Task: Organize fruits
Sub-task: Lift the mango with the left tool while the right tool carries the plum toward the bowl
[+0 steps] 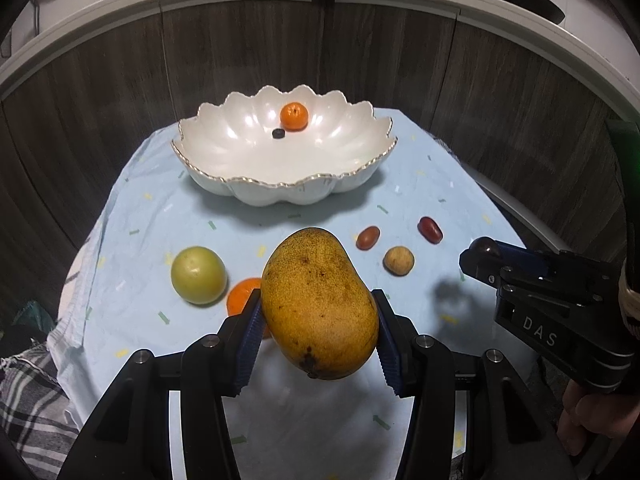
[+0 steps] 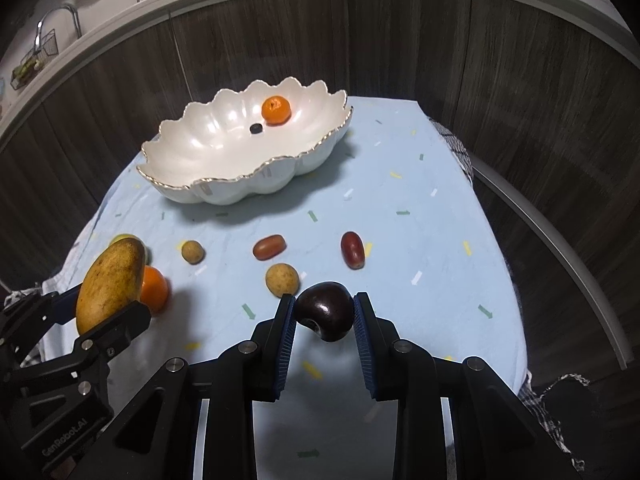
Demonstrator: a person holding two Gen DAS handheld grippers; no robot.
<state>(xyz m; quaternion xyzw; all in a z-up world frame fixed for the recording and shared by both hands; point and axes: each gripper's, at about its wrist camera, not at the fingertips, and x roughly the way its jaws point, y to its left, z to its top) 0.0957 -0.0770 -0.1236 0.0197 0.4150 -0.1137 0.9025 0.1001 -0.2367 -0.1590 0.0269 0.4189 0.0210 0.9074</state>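
Observation:
My left gripper is shut on a big yellow mango, held clear of the light blue cloth. To its right, my right gripper is shut on a dark plum, also off the cloth. Farther back stands a white scalloped bowl holding a tangerine and a small dark berry. On the cloth lie a green round fruit, an orange partly hidden by the mango, two red dates and two tan longans.
Dark wood cabinet fronts curve close behind the table. The cloth's edges drop off at left and right, with checked fabric below on the left. A person's hand grips the right tool.

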